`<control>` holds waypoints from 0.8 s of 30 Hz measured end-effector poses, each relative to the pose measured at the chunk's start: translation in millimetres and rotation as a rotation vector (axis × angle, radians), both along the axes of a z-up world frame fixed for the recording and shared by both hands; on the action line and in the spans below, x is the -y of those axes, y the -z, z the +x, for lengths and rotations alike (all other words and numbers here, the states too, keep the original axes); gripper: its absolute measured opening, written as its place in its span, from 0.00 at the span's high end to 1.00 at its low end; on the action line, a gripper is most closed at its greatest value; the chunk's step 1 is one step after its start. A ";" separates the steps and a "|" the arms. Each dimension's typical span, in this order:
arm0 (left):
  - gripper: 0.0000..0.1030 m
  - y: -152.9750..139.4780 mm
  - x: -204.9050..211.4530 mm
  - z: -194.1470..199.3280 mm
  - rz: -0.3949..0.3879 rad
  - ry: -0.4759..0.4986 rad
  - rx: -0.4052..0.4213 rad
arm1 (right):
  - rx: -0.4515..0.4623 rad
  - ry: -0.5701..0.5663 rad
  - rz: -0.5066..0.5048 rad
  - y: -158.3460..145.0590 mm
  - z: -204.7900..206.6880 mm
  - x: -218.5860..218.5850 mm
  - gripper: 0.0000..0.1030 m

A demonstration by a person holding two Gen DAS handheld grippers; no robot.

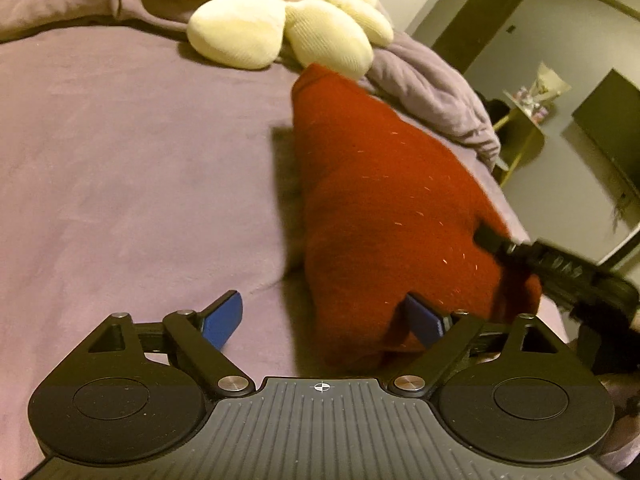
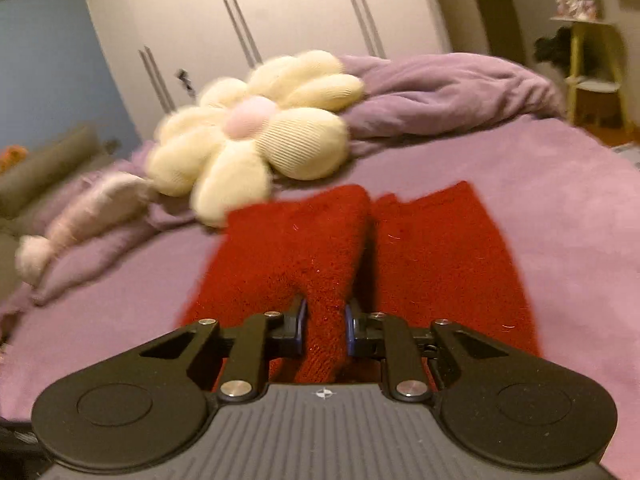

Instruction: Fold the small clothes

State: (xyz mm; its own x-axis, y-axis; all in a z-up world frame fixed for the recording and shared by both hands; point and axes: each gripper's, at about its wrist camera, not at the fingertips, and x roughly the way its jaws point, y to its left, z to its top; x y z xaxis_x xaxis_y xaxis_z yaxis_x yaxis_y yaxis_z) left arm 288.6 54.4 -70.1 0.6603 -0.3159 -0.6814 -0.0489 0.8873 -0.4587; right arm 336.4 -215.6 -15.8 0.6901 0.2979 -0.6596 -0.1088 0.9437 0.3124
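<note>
The red garment (image 2: 360,256) lies on the purple bedspread (image 1: 120,160), its long axis running toward the flower cushion (image 2: 248,132). The right gripper (image 2: 325,320) pinches a raised fold. The left gripper (image 1: 324,320) gapes wide, clasping nothing. Only the right wrist view shows the wardrobe (image 2: 280,8).

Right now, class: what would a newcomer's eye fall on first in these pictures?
The red garment on the purple bedspread, a fold of it pinched in the right gripper. Behind it lies a cream flower cushion. The left gripper stands open beside the red cloth.
</note>
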 end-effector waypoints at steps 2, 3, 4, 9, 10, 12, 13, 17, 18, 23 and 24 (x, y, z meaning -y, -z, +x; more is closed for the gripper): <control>0.10 6.8 3.3 5.5 0.000 0.004 -0.032 | -0.090 0.006 -0.013 20.8 7.0 6.4 0.82; 0.09 10.0 4.6 7.4 -0.005 0.007 -0.048 | -0.122 -0.009 -0.030 32.5 9.5 7.1 0.82; 0.09 11.6 5.3 7.9 -0.012 0.006 -0.053 | -0.112 -0.017 -0.039 36.5 8.0 7.1 0.82; 0.09 7.4 3.2 7.3 0.020 -0.006 -0.038 | -0.061 -0.028 -0.026 18.4 2.0 15.9 0.45; 0.09 7.3 2.7 7.7 0.019 -0.008 -0.041 | -0.059 -0.019 -0.031 17.2 1.7 19.5 0.38; 0.09 8.2 1.8 7.7 0.010 -0.008 -0.045 | -0.083 -0.019 0.003 21.2 5.5 23.2 0.37; 0.09 8.7 2.2 7.5 0.009 -0.009 -0.046 | -0.109 -0.014 0.035 25.0 7.7 27.0 0.37; 0.09 9.1 3.5 9.2 0.003 -0.010 -0.049 | -0.162 -0.007 0.150 34.9 10.9 37.5 0.37; 0.09 9.2 3.3 10.0 0.001 -0.009 -0.050 | -0.169 -0.011 0.171 36.8 13.4 38.9 0.37; 0.09 10.9 3.2 12.6 -0.007 -0.005 -0.055 | -0.216 0.003 0.282 43.1 21.5 48.3 0.37; 0.09 11.0 4.0 12.4 -0.005 -0.003 -0.054 | -0.224 0.005 0.303 44.3 24.3 49.8 0.37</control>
State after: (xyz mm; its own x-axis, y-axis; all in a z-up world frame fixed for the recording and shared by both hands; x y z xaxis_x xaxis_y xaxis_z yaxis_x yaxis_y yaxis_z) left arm 300.9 50.4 -81.1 0.6237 -0.3173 -0.7144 -0.0761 0.8849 -0.4595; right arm 360.6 -265.5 -60.0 0.5410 0.4997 -0.6765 -0.0017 0.8050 0.5933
